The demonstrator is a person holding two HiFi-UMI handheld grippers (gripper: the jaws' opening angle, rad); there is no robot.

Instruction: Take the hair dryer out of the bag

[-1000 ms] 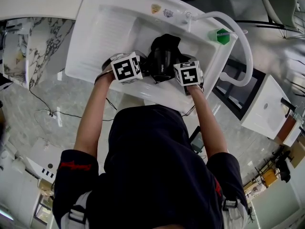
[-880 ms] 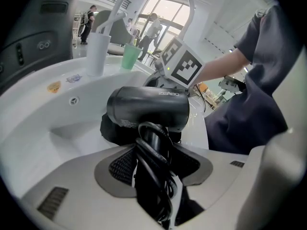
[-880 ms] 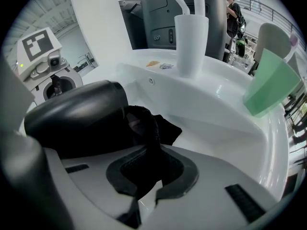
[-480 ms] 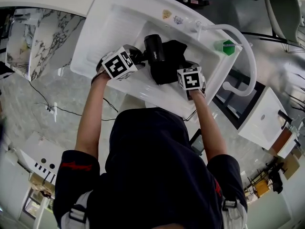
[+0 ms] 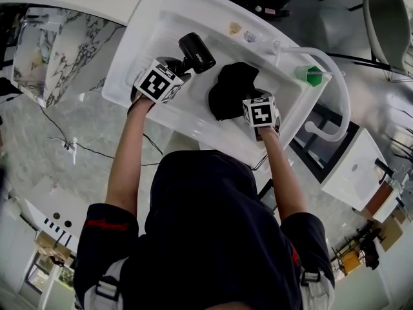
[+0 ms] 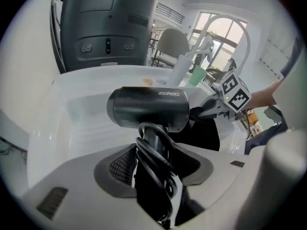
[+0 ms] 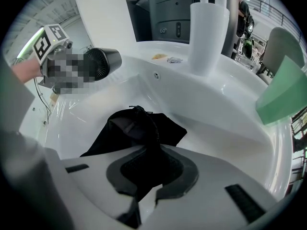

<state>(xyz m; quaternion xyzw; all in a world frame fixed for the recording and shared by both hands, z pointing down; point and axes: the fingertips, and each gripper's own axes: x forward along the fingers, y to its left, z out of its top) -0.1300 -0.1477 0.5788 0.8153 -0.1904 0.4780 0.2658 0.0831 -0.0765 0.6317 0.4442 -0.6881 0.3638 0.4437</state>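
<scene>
Clamping hair dryer [image 6: 148, 111] left, pinching bag [image 7: 136, 131] right

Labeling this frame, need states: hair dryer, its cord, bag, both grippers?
hair dryer: out of the bag, clear of it, held by the handle.
cord: wound round the handle.
bag: slumped in the sink, one edge pinched.
left gripper: shut on the hair dryer's handle.
right gripper: shut on the bag.

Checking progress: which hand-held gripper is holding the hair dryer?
The left hand-held gripper, gripping the hair dryer by its handle; the right hand-held gripper pinches the black bag.
</scene>
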